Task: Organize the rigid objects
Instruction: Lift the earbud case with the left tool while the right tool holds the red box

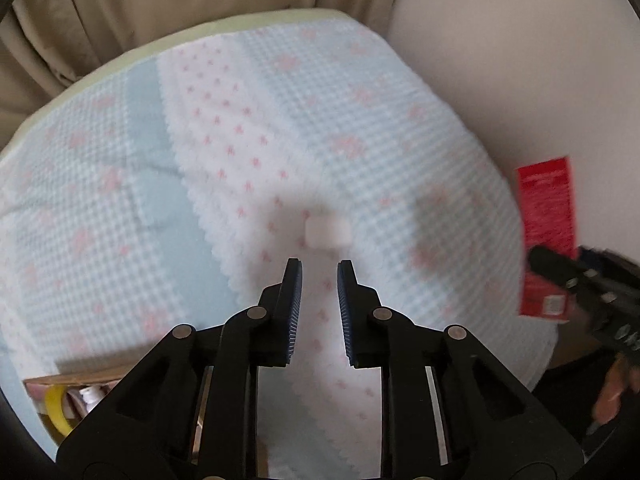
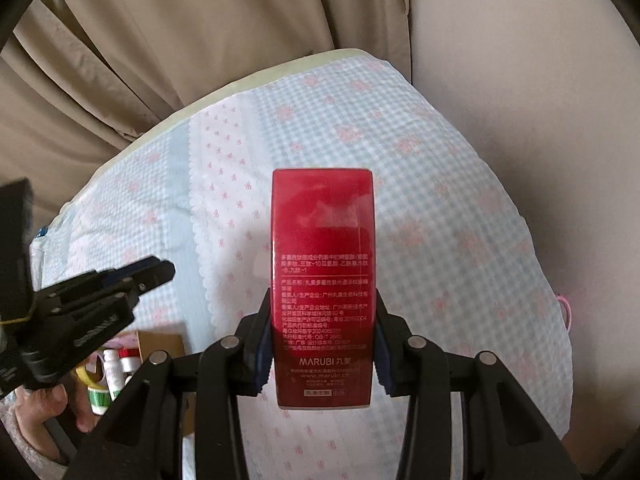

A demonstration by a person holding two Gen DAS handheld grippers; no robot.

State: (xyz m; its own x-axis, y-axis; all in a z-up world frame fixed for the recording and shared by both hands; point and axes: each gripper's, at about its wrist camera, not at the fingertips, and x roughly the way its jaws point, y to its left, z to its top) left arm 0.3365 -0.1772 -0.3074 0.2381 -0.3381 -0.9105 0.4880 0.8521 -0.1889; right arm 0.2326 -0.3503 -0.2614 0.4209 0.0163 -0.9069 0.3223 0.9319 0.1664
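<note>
A red box printed with white text and the name MARUBI is pinched at its lower half between the 2 fingers of the right tool. The box is held upright above a padded surface covered with a blue-and-white checked cloth bearing pink flower marks; whether that surface is a table or a bed cannot be told. In the left wrist view the same box is seen at the far right, off the cloth's right edge. The left tool is spread, with nothing between its fingers, and is pointed at a small white block lying on the cloth just beyond the fingertips. At the lower left, a cardboard box holding small bottles and a yellow tape roll is visible beside the cloth.
</note>
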